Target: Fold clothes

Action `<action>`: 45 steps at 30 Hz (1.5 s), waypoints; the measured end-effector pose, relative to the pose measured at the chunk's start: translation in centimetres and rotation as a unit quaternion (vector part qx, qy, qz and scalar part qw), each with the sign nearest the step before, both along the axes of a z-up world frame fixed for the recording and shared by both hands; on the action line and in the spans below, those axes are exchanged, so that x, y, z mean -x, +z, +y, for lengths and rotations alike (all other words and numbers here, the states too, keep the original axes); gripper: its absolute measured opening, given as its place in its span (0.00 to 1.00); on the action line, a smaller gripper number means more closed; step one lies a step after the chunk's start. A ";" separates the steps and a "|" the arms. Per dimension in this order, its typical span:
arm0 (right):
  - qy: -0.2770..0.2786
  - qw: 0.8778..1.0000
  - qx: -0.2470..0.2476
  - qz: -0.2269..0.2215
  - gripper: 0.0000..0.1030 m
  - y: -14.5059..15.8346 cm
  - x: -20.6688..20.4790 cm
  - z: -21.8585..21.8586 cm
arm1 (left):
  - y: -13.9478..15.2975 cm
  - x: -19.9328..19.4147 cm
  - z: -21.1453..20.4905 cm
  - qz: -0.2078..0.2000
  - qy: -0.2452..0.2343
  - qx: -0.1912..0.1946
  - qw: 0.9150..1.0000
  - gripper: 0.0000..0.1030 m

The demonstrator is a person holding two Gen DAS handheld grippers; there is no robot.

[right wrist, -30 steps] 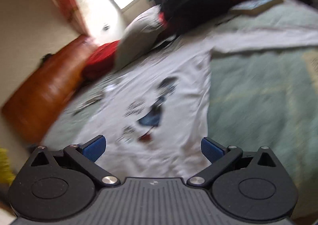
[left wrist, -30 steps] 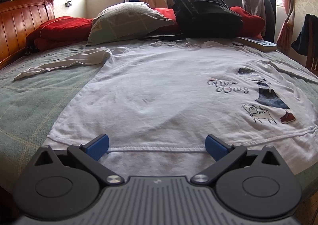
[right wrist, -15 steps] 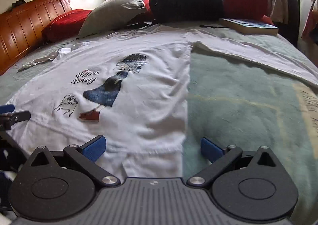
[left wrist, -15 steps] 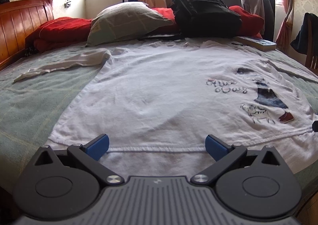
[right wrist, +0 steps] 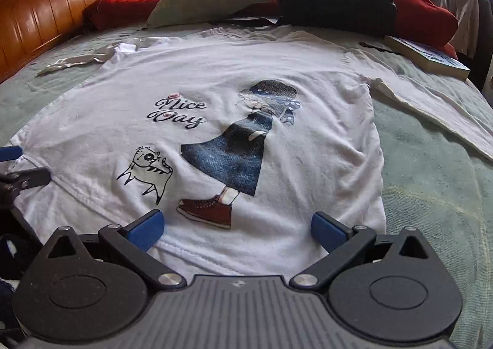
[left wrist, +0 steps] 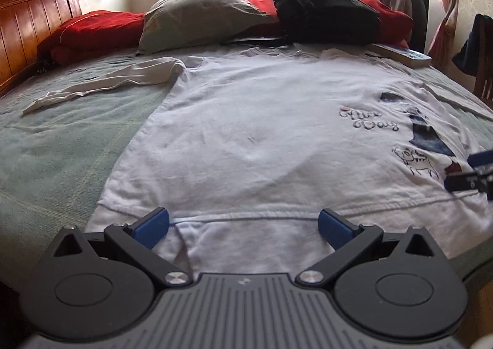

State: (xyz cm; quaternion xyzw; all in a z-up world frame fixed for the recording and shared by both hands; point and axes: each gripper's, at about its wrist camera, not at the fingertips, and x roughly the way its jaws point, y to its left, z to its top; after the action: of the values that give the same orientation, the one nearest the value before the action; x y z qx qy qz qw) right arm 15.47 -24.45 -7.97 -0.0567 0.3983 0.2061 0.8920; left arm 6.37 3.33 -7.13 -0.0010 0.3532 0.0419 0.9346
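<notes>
A white long-sleeved shirt (left wrist: 262,139) (right wrist: 240,96) with a "Nice Day" print lies flat, front up, on the green bedspread, its sleeves spread out to both sides. My left gripper (left wrist: 243,222) stands open over the left part of the bottom hem, nothing between its blue pads. My right gripper (right wrist: 235,225) is open over the right part of the hem, just below the printed red shoe. Each gripper's tip shows at the edge of the other's view.
A grey pillow (left wrist: 200,19), red bedding (left wrist: 98,31) and a black backpack (left wrist: 323,6) sit at the head of the bed. A book (right wrist: 431,56) lies at the far right. The wooden headboard (right wrist: 46,10) runs along the left. Green bedspread (right wrist: 437,188) lies bare beside the shirt.
The right gripper swung from a tilted, blurred view to level and moved left over the hem by the print. The left gripper edged slightly forward over the hem.
</notes>
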 end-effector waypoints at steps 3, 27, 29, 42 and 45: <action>-0.015 1.000 -0.018 0.018 1.00 1.8 -2.5 0.3 | 1.4 -0.6 1.7 0.004 0.013 0.012 1.000 0.99; 0.137 0.990 -0.012 -0.012 1.00 -0.3 -20.7 14.3 | 8.3 -25.4 8.7 0.010 -0.008 0.192 0.981 0.99; 0.147 0.989 -0.021 -0.018 1.00 -0.2 -20.6 13.8 | 7.4 -29.3 9.4 0.019 0.000 0.212 0.977 0.99; 0.153 0.987 -0.055 -0.012 1.00 -0.3 -21.0 12.8 | -1.3 -42.3 15.2 0.071 0.105 0.236 0.964 0.99; 0.154 0.987 -0.052 -0.014 1.00 -0.3 -21.0 12.9 | -0.8 -42.4 15.8 0.059 0.105 0.246 0.962 0.99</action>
State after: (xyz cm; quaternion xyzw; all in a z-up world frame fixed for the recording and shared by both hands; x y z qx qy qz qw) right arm 36.43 -11.56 -8.28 -0.0742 0.3614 0.3607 0.8566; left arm 48.74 19.16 -7.94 -0.2654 0.4049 0.0520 0.8735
